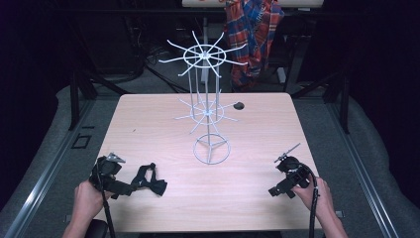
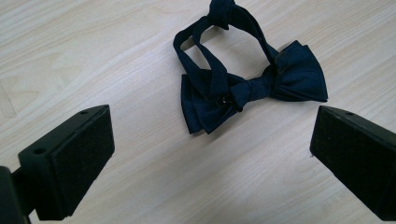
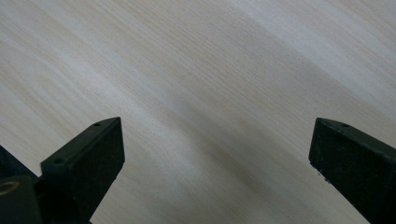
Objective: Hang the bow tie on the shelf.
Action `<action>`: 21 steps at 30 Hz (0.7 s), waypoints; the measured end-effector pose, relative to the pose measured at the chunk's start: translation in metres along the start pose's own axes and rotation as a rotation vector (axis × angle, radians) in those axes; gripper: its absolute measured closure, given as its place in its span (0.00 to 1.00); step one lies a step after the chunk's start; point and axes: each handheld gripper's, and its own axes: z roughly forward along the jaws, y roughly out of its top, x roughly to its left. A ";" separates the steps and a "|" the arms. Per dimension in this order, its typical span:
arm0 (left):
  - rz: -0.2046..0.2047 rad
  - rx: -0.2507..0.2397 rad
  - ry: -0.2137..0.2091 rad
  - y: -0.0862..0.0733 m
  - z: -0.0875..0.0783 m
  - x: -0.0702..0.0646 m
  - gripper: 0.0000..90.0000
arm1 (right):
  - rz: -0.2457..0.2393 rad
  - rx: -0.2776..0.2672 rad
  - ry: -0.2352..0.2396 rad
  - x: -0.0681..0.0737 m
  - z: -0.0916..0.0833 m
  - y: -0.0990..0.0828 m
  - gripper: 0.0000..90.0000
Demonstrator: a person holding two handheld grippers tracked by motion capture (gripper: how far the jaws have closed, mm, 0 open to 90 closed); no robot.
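Observation:
A dark navy bow tie [image 1: 150, 181] with its looped strap lies on the wooden table [image 1: 148, 129] near the front left. In the left gripper view the bow tie [image 2: 247, 88] rests just beyond the wide-apart jaws. My left gripper [image 1: 130, 189] is open and points at the tie from its left side. A white wire rack [image 1: 208, 106] with two tiers of spokes stands at the table's centre. My right gripper [image 1: 275, 191] is open near the front right, over bare wood [image 3: 201, 93].
A plaid shirt [image 1: 255, 34] hangs behind the table's far edge. A small dark hole [image 1: 238, 105] sits in the tabletop right of the rack. Dark floor and metal rails surround the table.

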 end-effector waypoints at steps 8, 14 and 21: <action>-0.006 0.006 0.008 -0.001 0.000 0.001 0.00 | -0.026 0.028 -0.010 0.001 -0.001 0.002 0.04; -0.006 0.002 0.019 0.000 0.000 0.000 0.00 | -0.026 0.039 -0.017 0.001 -0.001 0.002 0.04; -0.011 -0.001 0.015 0.004 0.001 -0.003 0.00 | -0.031 0.046 -0.017 0.002 0.001 0.004 0.05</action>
